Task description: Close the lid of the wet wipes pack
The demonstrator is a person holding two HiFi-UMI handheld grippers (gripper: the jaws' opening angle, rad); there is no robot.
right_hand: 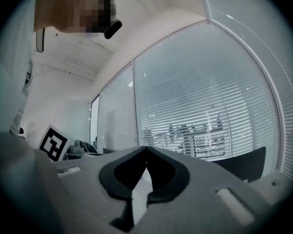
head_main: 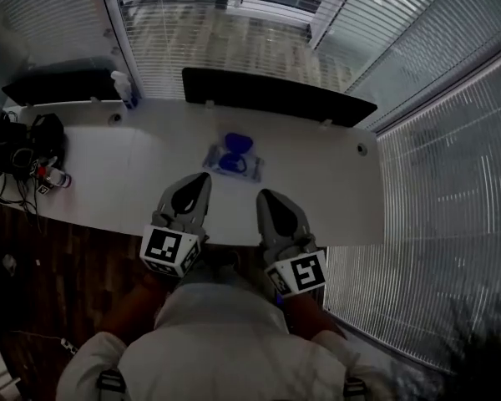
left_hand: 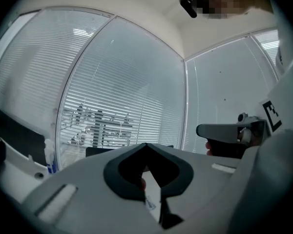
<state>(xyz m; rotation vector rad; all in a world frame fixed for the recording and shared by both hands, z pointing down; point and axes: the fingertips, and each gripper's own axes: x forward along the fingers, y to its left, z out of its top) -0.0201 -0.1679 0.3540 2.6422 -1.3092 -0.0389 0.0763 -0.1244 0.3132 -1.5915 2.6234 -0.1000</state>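
Observation:
The wet wipes pack (head_main: 232, 160) lies flat near the middle of the white table (head_main: 108, 174), and its blue lid (head_main: 238, 143) stands open at the far end. My left gripper (head_main: 202, 180) hovers just in front of the pack and slightly to its left, with its jaws together and nothing held. My right gripper (head_main: 267, 195) hangs in front of the pack to the right, also shut and empty. Both are apart from the pack. In the left gripper view the jaws (left_hand: 146, 145) meet at their tips; the right gripper view shows the same (right_hand: 146, 148).
A long black panel (head_main: 275, 97) runs along the table's back edge. A black bag and cables (head_main: 25, 144) sit at the left end, and a small bottle (head_main: 123, 86) stands at the back left. Window blinds (head_main: 434, 182) close off the right side.

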